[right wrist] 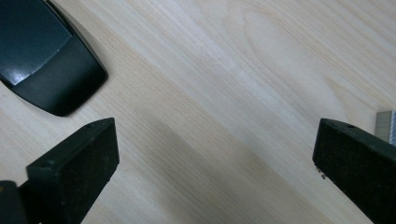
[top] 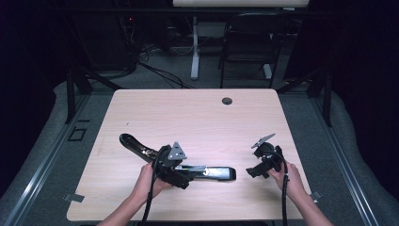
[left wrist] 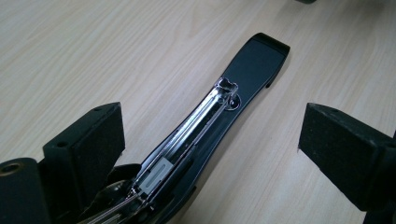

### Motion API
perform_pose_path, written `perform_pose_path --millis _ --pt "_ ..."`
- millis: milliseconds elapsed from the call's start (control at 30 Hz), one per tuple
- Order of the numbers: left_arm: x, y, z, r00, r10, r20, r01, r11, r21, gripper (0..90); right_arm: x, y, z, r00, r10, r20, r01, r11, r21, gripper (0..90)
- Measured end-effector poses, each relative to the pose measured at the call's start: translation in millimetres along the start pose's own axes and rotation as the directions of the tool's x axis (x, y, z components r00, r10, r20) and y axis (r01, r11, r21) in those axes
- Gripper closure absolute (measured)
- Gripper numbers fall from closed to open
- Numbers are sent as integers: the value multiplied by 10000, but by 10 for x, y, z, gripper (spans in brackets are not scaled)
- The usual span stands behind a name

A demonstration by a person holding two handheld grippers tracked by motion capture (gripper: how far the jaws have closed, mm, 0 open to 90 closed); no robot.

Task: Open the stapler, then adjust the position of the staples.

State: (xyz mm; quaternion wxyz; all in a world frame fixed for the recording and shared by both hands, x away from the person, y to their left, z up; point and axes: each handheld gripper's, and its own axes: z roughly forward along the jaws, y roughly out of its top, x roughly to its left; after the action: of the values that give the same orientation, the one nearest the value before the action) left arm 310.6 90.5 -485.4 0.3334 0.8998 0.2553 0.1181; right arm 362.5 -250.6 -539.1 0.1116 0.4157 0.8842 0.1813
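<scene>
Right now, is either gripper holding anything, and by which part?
Nothing held. The left gripper stands open around the opened stapler, pads clear; the right gripper is open over bare table.

A pale wood-grain rectangular table (top: pixel 197 117) with a small round black cable grommet (top: pixel 227 100) near its far edge stands on grey carpet, a black metal-framed chair (top: pixel 249 42) beyond it.

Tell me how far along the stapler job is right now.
Done: the long black stapler lies swung open on the light wooden table, its shiny metal staple channel exposed. In hand: the left gripper straddles the stapler, open; the right gripper hovers open beside a small grey strip, maybe staples. Left, probably: loading the strip and closing the stapler.
</scene>
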Motion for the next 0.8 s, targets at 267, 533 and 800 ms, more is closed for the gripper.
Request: perform_pose_path --millis 267,533,800 --pt "-21 6 48 9994 174 306 -181 9996 220 24 -2 33 -23 9987 44 501 -50 9999 127 0" --pt "22 -13 91 9995 -3 321 -9 9993 387 2 -86 28 -57 9997 146 183 -141 9994 -304 0" --pt "75 -26 67 9993 -124 356 110 9992 377 0 -193 31 -93 9984 539 186 -538 9985 -17 45"
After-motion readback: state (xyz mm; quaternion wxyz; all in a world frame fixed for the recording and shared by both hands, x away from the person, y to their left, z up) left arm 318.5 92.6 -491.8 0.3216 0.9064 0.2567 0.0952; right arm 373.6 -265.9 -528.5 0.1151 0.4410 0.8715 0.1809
